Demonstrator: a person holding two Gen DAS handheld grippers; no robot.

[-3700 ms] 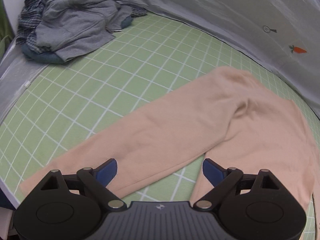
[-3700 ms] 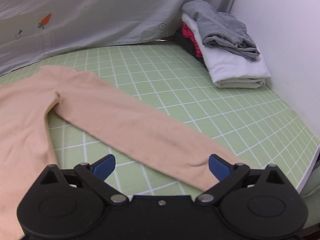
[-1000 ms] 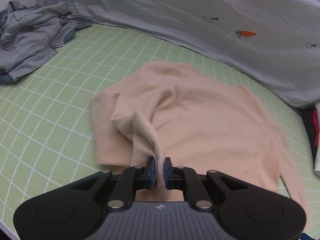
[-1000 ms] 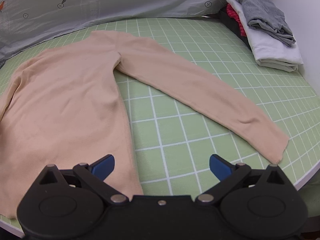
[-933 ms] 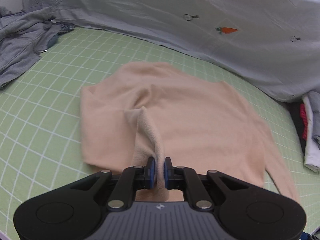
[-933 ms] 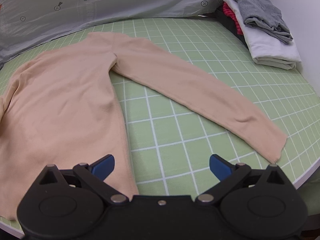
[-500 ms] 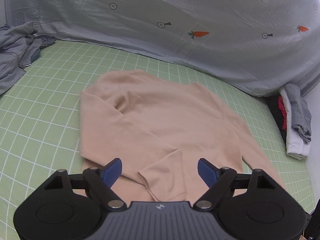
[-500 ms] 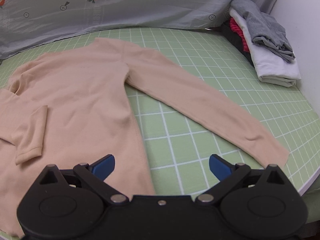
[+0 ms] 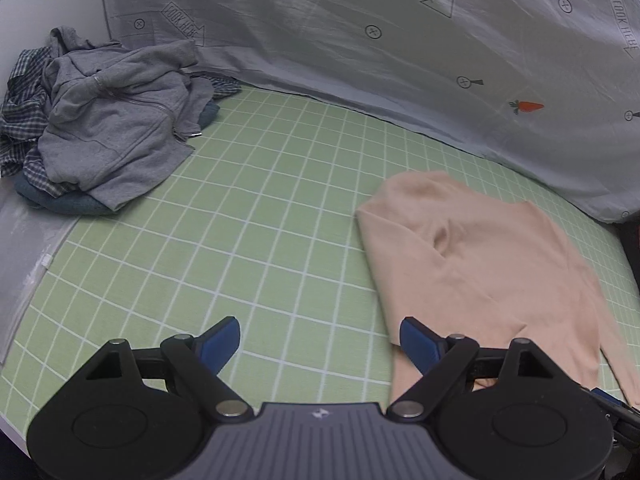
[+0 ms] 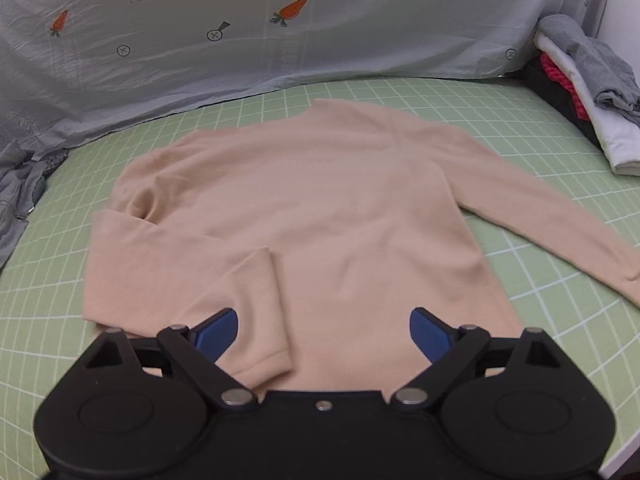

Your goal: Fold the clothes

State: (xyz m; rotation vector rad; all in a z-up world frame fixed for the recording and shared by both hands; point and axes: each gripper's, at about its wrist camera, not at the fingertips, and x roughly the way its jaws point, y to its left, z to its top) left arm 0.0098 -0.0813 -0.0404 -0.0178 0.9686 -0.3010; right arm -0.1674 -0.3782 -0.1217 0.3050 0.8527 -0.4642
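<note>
Peach sweater (image 10: 332, 216) is lying flat on green grid mat (image 9: 260, 240), one sleeve folded in, other sleeve (image 10: 552, 220) running out to the right. Right gripper (image 10: 322, 330) is hovering nearer (over the hem), left gripper (image 9: 320, 340) beside it; both wide open, holding nothing.

1. This looks like a set-up folding station in a plain room rather than a lived-in home: the desk (image 9: 280, 208) is covered edge to edge by a green mat with a white grid
2. A grey sheet (image 10: 320, 40) printed with carrots and "LOOK HERE" arrows hangs along the desk's far edge as a backdrop
3. Unfolded laundry (image 9: 108, 120) is heaped at the far left corner
4. A folded stack (image 10: 580, 88) sits at the far right corner against a bare white wall (image 10: 624, 4)
</note>
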